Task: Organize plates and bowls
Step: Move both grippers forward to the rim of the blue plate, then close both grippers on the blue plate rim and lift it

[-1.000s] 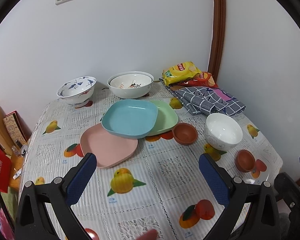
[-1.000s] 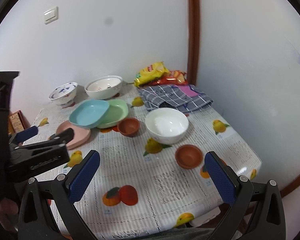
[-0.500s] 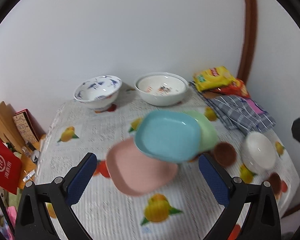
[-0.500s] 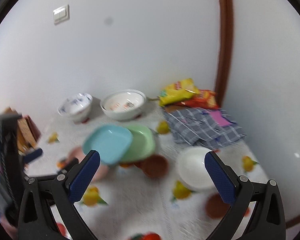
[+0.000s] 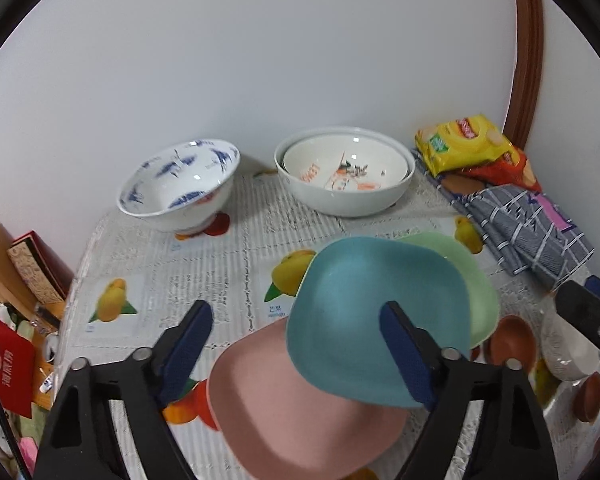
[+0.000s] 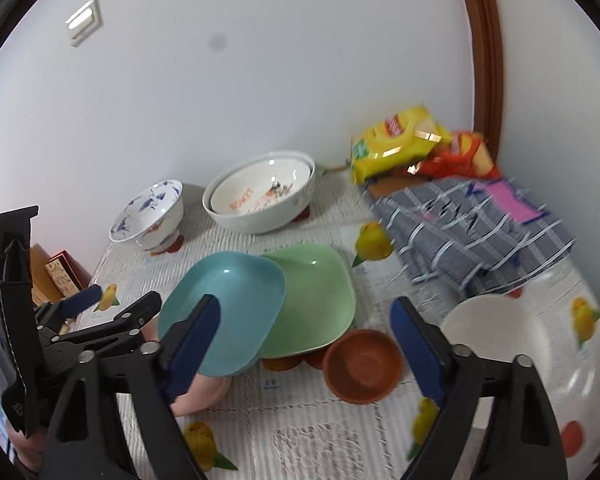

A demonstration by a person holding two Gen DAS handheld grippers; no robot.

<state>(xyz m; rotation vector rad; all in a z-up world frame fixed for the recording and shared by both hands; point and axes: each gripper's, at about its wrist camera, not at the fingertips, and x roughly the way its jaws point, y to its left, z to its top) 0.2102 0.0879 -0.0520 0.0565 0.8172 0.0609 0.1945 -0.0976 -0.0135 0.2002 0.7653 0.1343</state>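
Three square plates overlap mid-table: a blue plate [image 5: 380, 312] [image 6: 224, 304] lies on a pink plate [image 5: 300, 420] and a green plate [image 6: 316, 300]. My left gripper [image 5: 296, 320] hovers above the blue and pink plates, jaws closing with nothing pressed between the pads. My right gripper [image 6: 304, 312] hangs over the green plate and a small brown bowl [image 6: 362, 364], its jaws also closing on nothing. A plain white bowl [image 6: 496, 340] sits at the right. At the back stand a blue-patterned bowl [image 5: 180, 188] and two nested white bowls [image 5: 344, 172].
Snack bags [image 5: 460, 144] and a checked cloth [image 5: 528, 232] fill the back right corner by the wall. A second brown bowl [image 5: 588, 396] sits near the right edge. Boxes and red packaging [image 5: 8, 360] crowd the floor left of the table [image 5: 204, 256].
Both grippers have moved forward and down toward the plates, which now look much larger. Both sets of jaws have narrowed. Nothing on the table has shifted.
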